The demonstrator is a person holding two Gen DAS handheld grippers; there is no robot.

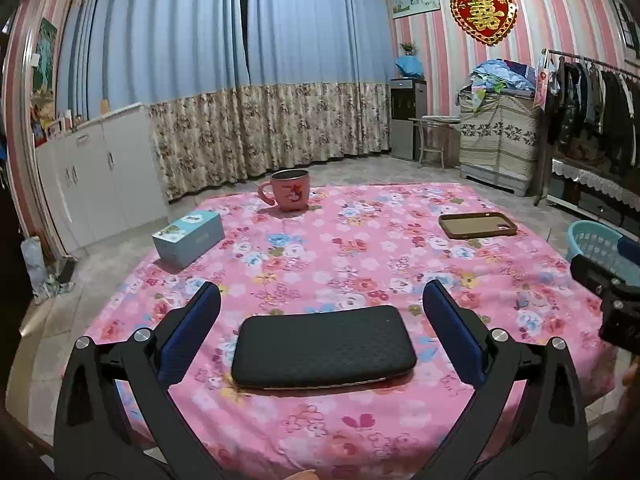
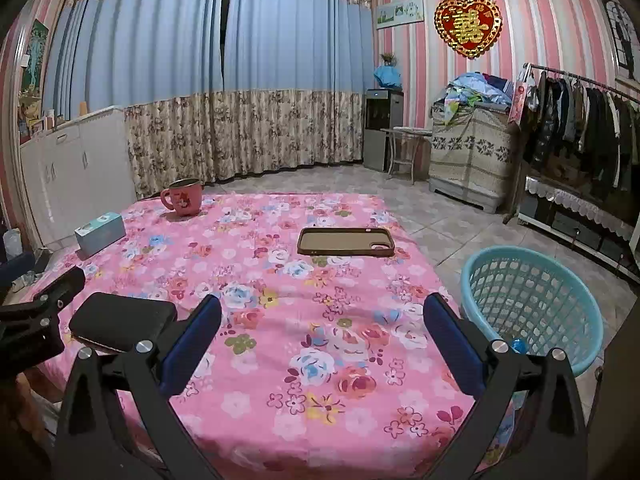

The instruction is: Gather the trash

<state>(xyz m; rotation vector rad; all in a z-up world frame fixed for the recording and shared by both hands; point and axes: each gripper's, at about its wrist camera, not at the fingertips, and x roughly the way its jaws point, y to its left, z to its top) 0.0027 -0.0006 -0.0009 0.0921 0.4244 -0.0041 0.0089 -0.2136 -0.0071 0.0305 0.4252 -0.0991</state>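
Both grippers, left (image 1: 322, 322) and right (image 2: 322, 326), are hovering wide apart and empty over the table (image 1: 360, 248), while the basket (image 2: 532, 300) is standing on the floor beside its right edge.

Your table (image 2: 320, 420): pink floral cloth | on it: pink mug (image 2: 183, 197), blue box (image 2: 100, 234), brown phone case (image 2: 346, 241), black pad (image 1: 324, 346)

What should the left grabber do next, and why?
Probably ease the open left gripper forward and down around the black case. It lies right between the spread fingers, nearest of all, and nothing is held yet. The blue basket waits on the floor at the right.
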